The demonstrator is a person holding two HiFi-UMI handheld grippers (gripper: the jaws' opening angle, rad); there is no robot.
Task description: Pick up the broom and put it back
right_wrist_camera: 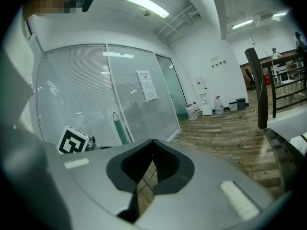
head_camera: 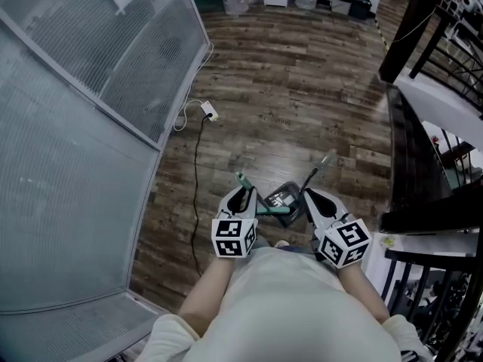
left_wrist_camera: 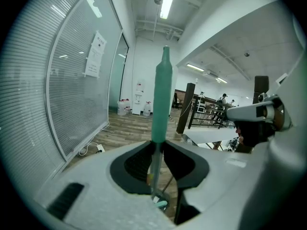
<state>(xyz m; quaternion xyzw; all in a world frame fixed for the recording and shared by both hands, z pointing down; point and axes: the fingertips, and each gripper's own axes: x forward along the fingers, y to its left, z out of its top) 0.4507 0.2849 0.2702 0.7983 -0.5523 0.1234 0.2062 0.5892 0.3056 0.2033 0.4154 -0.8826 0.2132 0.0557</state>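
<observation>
The left gripper (left_wrist_camera: pixel 158 146) pinches the green broom stick (left_wrist_camera: pixel 162 104), which stands up between its fingers. The right gripper (right_wrist_camera: pixel 152 143) has its fingers pressed together at the tips

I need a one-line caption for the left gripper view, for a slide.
Left gripper clamped on the upright green broom handle, beside a glass wall with blinds.

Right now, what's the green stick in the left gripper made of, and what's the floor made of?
The green stick looks like a smooth, matte plastic or rubber sleeve with one even colour. Below it runs a thin, shiny rod, probably metal. The floor is brown planks with grain lines and a slight sheen. It could be wood or wood-look laminate, and I can't tell which.
</observation>
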